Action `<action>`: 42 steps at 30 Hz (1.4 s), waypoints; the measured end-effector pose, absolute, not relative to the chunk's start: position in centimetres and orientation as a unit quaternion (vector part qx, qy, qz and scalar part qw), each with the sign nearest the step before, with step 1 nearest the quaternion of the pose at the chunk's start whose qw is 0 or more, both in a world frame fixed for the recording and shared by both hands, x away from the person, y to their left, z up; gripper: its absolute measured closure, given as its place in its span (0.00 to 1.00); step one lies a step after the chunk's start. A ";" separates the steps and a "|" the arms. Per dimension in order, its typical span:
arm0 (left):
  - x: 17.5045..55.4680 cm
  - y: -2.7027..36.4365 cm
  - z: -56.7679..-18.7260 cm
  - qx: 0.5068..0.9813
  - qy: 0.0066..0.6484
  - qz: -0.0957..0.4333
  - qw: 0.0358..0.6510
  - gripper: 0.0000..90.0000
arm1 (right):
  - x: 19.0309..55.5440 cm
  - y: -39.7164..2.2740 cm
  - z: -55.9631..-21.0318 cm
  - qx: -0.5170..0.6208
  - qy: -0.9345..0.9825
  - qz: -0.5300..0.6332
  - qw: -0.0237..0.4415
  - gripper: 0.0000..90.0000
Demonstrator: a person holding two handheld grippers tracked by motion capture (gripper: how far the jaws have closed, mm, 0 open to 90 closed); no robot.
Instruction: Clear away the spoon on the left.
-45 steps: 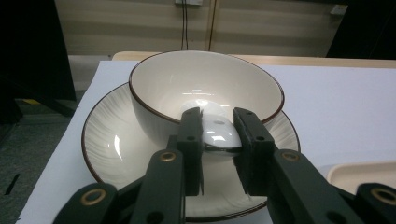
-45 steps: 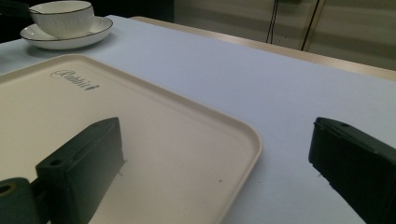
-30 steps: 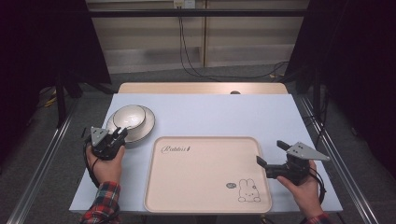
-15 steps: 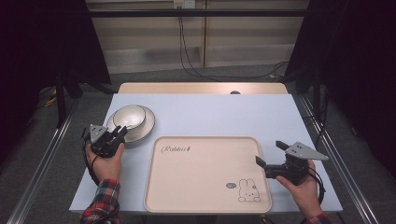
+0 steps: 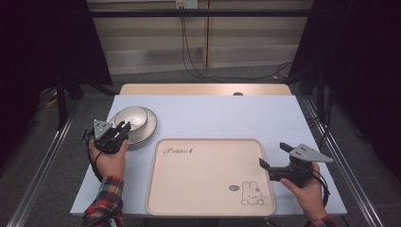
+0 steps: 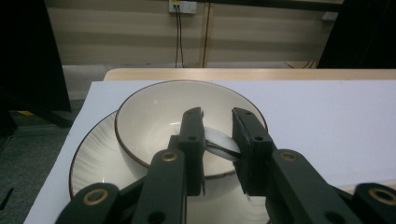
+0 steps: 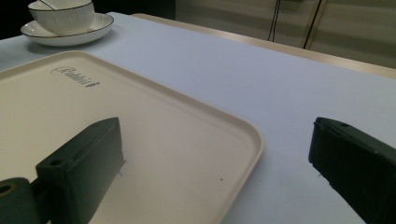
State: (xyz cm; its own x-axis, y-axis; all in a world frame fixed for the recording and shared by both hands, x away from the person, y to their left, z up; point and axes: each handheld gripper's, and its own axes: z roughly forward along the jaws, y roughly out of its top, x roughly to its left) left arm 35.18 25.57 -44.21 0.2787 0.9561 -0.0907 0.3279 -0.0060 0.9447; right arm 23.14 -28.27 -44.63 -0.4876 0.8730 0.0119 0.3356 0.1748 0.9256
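Note:
A cream bowl [image 5: 131,117] with a dark rim stands on a ribbed cream plate [image 5: 147,130] at the table's left. My left gripper [image 5: 122,127] reaches over the bowl's near rim. In the left gripper view its jaws [image 6: 217,114] stand a narrow gap apart, with the handle of a white spoon [image 6: 219,145] between them. I cannot make out any pressing contact. My right gripper [image 5: 273,155] is wide open and empty at the right edge of the beige rabbit tray [image 5: 208,175].
The tray lies at the front middle of the pale blue tabletop [image 5: 227,118]. A wooden strip [image 5: 203,89] runs along the far edge, with cables and dark stands behind it. Metal rails flank the table.
My left gripper has edged slightly forward toward the bowl. The right gripper has stayed where it was.

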 end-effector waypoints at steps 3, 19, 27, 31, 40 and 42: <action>35.4 25.6 -44.1 0.633 0.508 0.321 0.488 0.83 | 23.2 -28.3 -44.6 0.424 0.714 0.483 0.279 0.03; 38.0 24.7 -43.3 0.610 0.507 0.329 0.513 0.92 | 23.1 -28.5 -44.6 0.423 0.713 0.486 0.275 0.03; 39.0 24.8 -42.9 0.613 0.500 0.329 0.516 0.93 | 23.1 -28.6 -44.7 0.426 0.710 0.489 0.272 0.03; 39.4 24.7 -42.9 0.609 0.500 0.334 0.518 0.93 | 23.1 -28.6 -44.7 0.425 0.711 0.490 0.270 0.03; 40.9 24.7 -42.6 0.608 0.499 0.336 0.519 0.94 | 23.2 -28.6 -44.8 0.427 0.711 0.489 0.269 0.03; 41.4 24.5 -42.6 0.606 0.499 0.335 0.521 0.94 | 23.1 -28.7 -44.8 0.431 0.710 0.490 0.267 0.03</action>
State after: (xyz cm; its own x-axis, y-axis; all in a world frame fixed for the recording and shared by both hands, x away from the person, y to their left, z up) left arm 41.44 24.50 -42.63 0.2787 0.9536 -0.1137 0.2556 0.0405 0.9659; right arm 23.14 -28.71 -44.79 -0.4867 0.8725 0.0428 0.3497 0.1497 0.9248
